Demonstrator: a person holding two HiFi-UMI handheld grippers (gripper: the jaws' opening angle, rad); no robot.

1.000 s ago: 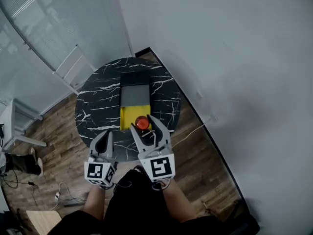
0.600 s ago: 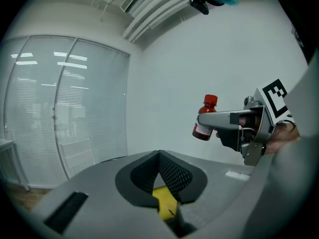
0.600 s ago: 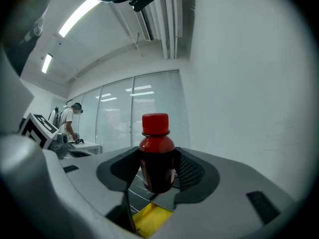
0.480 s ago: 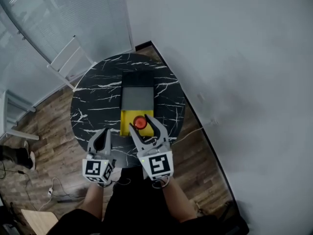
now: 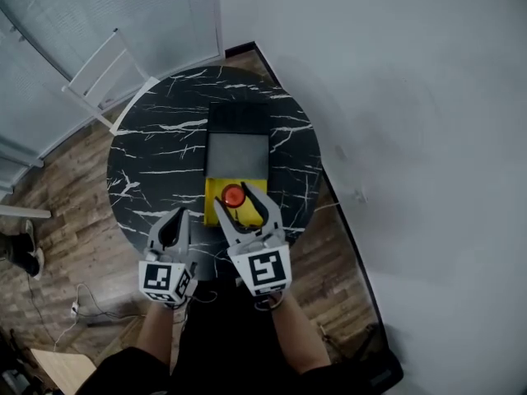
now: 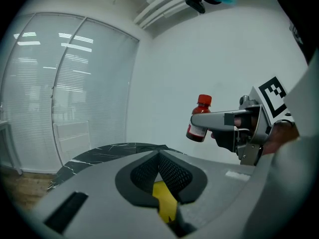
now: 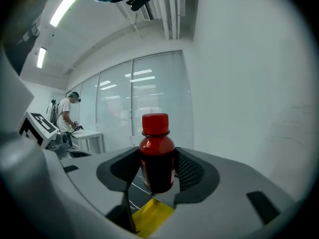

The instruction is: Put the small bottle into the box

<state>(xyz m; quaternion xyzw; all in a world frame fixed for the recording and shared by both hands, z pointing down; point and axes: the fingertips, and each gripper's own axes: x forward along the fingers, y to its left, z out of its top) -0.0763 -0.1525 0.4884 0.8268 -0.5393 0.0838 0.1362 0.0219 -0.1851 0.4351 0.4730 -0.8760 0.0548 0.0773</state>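
A small dark bottle with a red cap (image 5: 234,195) stands upright between the fingers of my right gripper (image 5: 239,201), which is shut on its body. In the right gripper view the bottle (image 7: 157,158) fills the gap between the pads. It hangs over the yellow near part of the box (image 5: 257,189); the box's grey middle (image 5: 237,155) and black far end lie beyond it. My left gripper (image 5: 174,218) hovers at the table's near left edge, shut and holding nothing. The left gripper view shows the bottle (image 6: 199,124) held off to its right.
The box lies on a round black marble table (image 5: 156,163) beside a white wall on the right. A white chair frame (image 5: 99,76) stands behind the table on the wooden floor. Cables (image 5: 82,311) lie near my feet. A person (image 7: 65,114) works far off behind glass.
The right gripper has carried the bottle a little forward, from the yellow part's near right corner to over its middle. The left gripper keeps its place beside it.
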